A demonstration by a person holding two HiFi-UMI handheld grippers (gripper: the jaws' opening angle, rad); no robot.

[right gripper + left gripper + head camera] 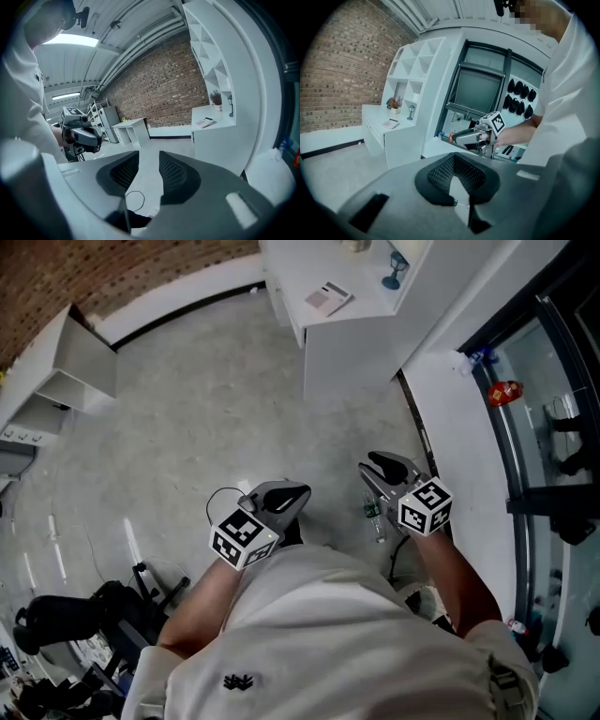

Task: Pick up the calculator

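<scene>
Seen from above my head, my white cotton T-shirt fills the bottom of the frame, and my bare forearms reach forward with a tool in each hand. My grey plastic left gripper, topped by its black-and-white marker cube, has its black ribbed pads meeting at the tips. Its own view shows nothing caught between them. My matching right gripper is beside it but not touching, jaws standing parted. Its own view shows only floor through the gap, so it carries nothing. Both tools hang above the pale grey speckled concrete floor and touch nothing. A thin black cable loops just beside the left gripper.

Well ahead stands a white block-shaped cabinet. The pale, flat desk calculator lies on its top, near the edge that faces the open floor. It is well apart from both grippers and untouched. Farther back on the same top stands a small blue stemmed ornament. To the right, a dark-framed glass panel runs along a white ledge, with a small red object behind it. To the left, a low white open shelf unit stands by the wall. Beyond everything runs a red-brown brick wall.
</scene>
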